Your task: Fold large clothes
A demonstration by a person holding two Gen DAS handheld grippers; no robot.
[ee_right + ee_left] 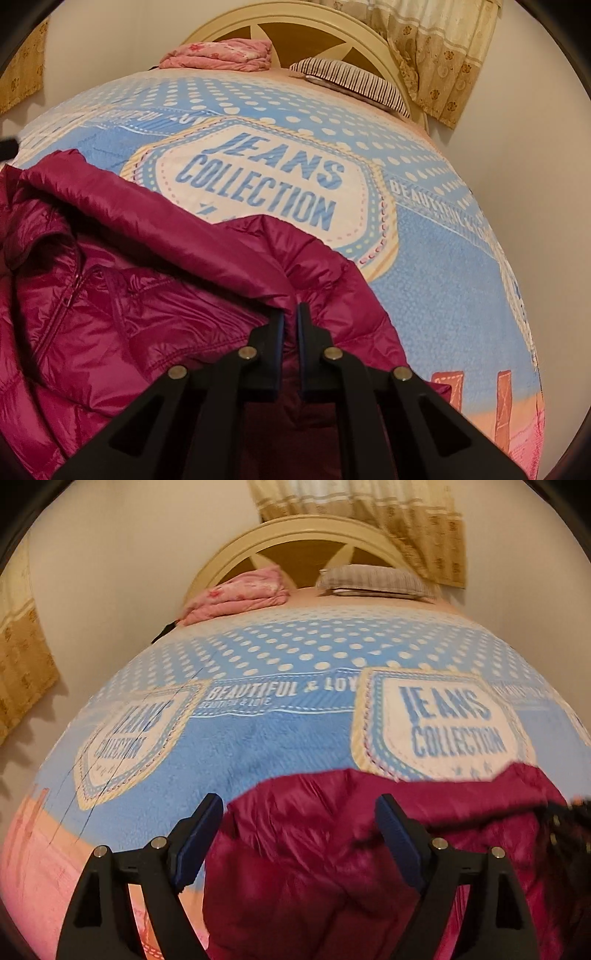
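The magenta jacket (122, 314) lies rumpled at the near end of the bed (443, 295). The right tongs (291, 314) pinch a fold of it; the left tongs (299, 808) gape wide over it, gripping nothing. Mid-fold, I'd say: the left needs a fresh hold before the next fold.

Right gripper (290, 314) closed, its 2 jaws pinching a fold of a magenta puffer jacket (122, 314). Jacket spread left of and beneath the jaws, zipper (61, 306) well to their left. Beyond the jaws, a blue blanket (443, 295) printed "JEANS COLLECTION". Far ahead, a pink folded cloth (218, 55), a striped pillow (354, 81) and a cream headboard (303, 18).
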